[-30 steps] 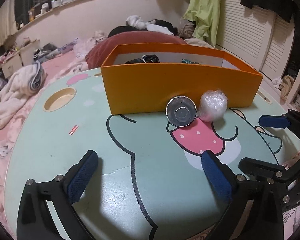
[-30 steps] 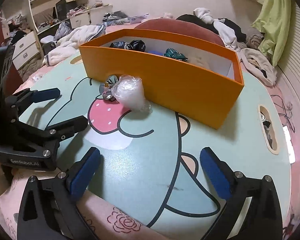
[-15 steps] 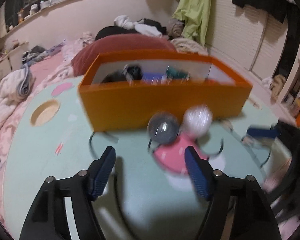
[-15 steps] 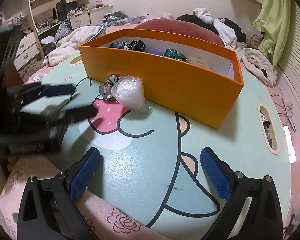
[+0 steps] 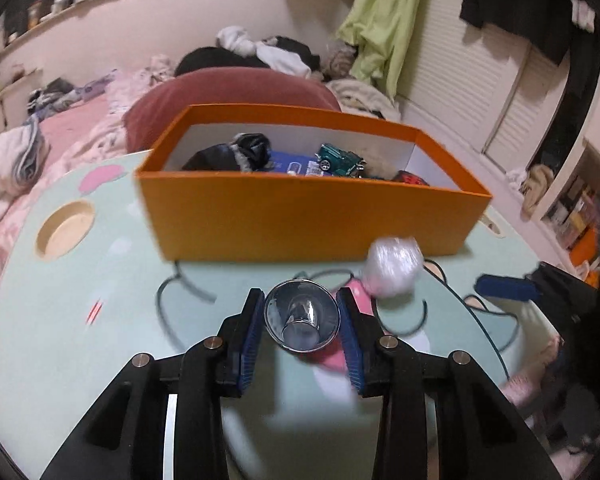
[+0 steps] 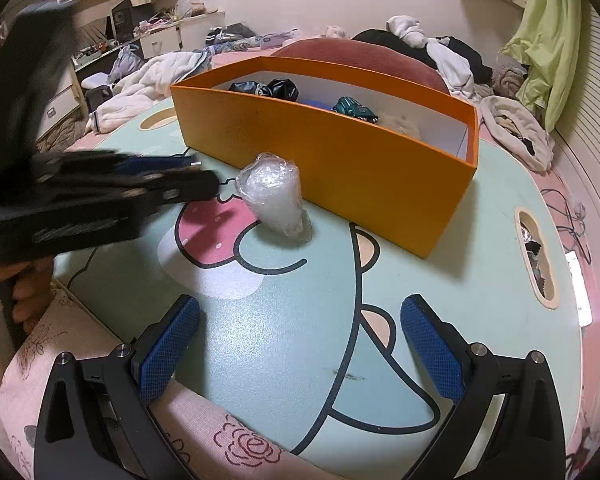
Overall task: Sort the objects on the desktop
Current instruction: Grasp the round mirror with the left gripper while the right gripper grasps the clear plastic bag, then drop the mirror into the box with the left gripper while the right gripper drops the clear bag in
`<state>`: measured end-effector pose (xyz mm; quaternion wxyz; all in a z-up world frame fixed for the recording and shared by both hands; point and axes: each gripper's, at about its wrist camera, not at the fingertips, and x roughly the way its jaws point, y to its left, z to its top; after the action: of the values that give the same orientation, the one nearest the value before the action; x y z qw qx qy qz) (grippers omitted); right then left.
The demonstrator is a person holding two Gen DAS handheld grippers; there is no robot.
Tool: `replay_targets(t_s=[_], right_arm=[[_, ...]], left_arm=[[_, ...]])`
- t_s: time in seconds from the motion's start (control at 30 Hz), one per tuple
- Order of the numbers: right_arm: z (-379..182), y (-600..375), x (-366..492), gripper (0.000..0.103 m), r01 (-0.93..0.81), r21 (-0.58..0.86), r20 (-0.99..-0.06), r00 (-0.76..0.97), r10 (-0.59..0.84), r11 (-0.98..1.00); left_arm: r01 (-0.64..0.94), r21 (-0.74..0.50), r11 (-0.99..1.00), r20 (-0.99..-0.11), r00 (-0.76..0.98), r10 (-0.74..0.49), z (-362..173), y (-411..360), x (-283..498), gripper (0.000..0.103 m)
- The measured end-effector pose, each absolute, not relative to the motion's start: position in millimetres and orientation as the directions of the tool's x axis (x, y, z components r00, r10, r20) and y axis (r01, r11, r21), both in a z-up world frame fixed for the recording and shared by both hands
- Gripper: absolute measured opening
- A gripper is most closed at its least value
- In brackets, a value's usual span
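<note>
Now my left gripper (image 5: 302, 320) clamps a shiny metal cup (image 5: 301, 321), its jaws having just been closing onto it.
Blue pads (image 5: 251, 336) press the cup's rim at 9 and 3 o'clock, in front of the orange box (image 5: 300, 220). A plastic wad (image 5: 392, 266) lies at the cup's 2 o'clock, near the box wall. My right gripper (image 6: 300, 344) hangs wide open and empty over the table (image 6: 284, 320).

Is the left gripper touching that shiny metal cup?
Touching. The left wrist view shows the left gripper closing with both blue pads against the shiny metal cup.
</note>
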<state>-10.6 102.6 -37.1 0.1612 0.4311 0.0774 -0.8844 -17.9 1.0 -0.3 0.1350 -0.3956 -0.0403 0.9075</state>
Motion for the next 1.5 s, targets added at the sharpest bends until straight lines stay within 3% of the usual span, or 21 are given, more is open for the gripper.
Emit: replay_targets(t_s=[0.17,0.37,0.5,0.53,0.6,0.63,0.67,0.9,1.0,1.07,1.13,1.17,1.2,1.23,1.27,1.33,1.37,1.43,1.5], right_arm=[[-33.5,105.4,-10.7,0.100,0.351,0.015,-0.784,-0.577,-0.229,-0.936],[-5.8,116.9,-11.9,0.092,0.353,0.206,-0.717,-0.580,-0.386,-0.913],[0.1,95.5,-34.8,0.091,0.342,0.168,-0.739,-0.578,-0.347,-0.925],[-2.9,90.5,-41.8,0.086,0.330,0.151,-0.754,-0.571,-0.324,-0.932],[-10.2,86.3,-51.5,0.054,0.326,0.147,-0.777,-0.546,-0.313,-0.934],[-16.3,84.4,-54.8,0.032,0.324,0.150,-0.799,-0.517,-0.308,-0.934],[-17.6,87.4,-52.8,0.032,0.329,0.169,-0.796,-0.511,-0.325,-0.929],[1.1,142.9,-16.8,0.031,0.352,0.344,-0.699,-0.523,-0.487,-0.871],[41.5,157.1,-14.9,0.031,0.364,0.306,-0.626,-0.619,-0.474,-0.880],[68.6,160.8,-25.1,0.032,0.359,0.259,-0.582,-0.683,-0.441,-0.897],[79.1,159.6,-41.1,0.032,0.342,0.236,-0.569,-0.710,-0.415,-0.910],[79.4,161.3,-50.4,0.032,0.326,0.228,-0.572,-0.718,-0.397,-0.917],[76.1,161.7,-57.8,0.032,0.308,0.214,-0.576,-0.727,-0.375,-0.927],[68.9,161.3,-65.5,0.035,0.280,0.184,-0.587,-0.737,-0.334,-0.942],[60.5,159.7,-71.1,0.053,0.261,0.149,-0.607,-0.738,-0.297,-0.954],[33.6,152.1,-85.4,0.072,0.207,0.020,-0.706,-0.689,-0.160,-0.978],[26.8,143.2,-78.1,0.075,0.226,-0.096,-0.665,-0.739,-0.107,-0.969],[23.8,139.3,-58.7,0.075,0.238,-0.159,-0.574,-0.812,-0.107,-0.958],[20.3,149.3,-60.6,0.075,0.256,-0.043,-0.613,-0.770,-0.177,-0.966]], left_arm=[[-0.171,-0.097,-0.981,-0.684,-0.704,0.190,-11.1,-4.7,14.4,0.035],[-0.154,-0.029,-0.988,-0.675,-0.725,0.133,-13.2,5.1,11.7,0.033],[-0.155,-0.035,-0.987,-0.675,-0.725,0.138,-11.9,5.1,7.4,0.033],[-0.156,-0.036,-0.987,-0.674,-0.725,0.139,-11.4,2.7,7.6,0.033],[-0.158,-0.042,-0.987,-0.672,-0.726,0.144,-11.6,1.3,10.8,0.033],[-0.158,-0.047,-0.986,-0.670,-0.727,0.149,-12.0,-0.8,13.5,0.033],[-0.160,-0.058,-0.985,-0.668,-0.727,0.157,-11.9,-2.5,13.4,0.033],[-0.170,-0.153,-0.973,-0.620,-0.750,0.229,17.3,-15.5,14.0,0.033],[-0.202,-0.201,-0.959,-0.514,-0.811,0.279,64.7,-16.4,4.9,0.033],[-0.213,-0.143,-0.967,-0.461,-0.850,0.256,96.7,-8.9,-12.6,0.033],[-0.212,-0.105,-0.972,-0.470,-0.850,0.236,109.3,-1.0,-39.2,0.033],[-0.200,-0.085,-0.976,-0.505,-0.835,0.216,108.1,3.9,-65.6,0.039],[-0.180,-0.069,-0.981,-0.526,-0.829,0.189,102.6,6.7,-82.9,0.063],[-0.150,-0.043,-0.988,-0.544,-0.826,0.149,92.6,9.5,-99.4,0.078],[-0.118,0.007,-0.993,-0.571,-0.815,0.093,72.6,13.5,-118.7,0.096],[-0.110,0.087,-0.990,-0.661,-0.750,0.026,36.8,17.8,-136.5,0.095],[-0.102,0.187,-0.977,-0.583,-0.812,-0.027,28.6,25.1,-127.5,0.095],[-0.120,0.144,-0.982,-0.587,-0.810,0.013,32.4,24.1,-120.3,0.086],[-0.124,0.037,-0.992,-0.631,-0.772,0.073,37.0,15.6,-118.2,0.083]])
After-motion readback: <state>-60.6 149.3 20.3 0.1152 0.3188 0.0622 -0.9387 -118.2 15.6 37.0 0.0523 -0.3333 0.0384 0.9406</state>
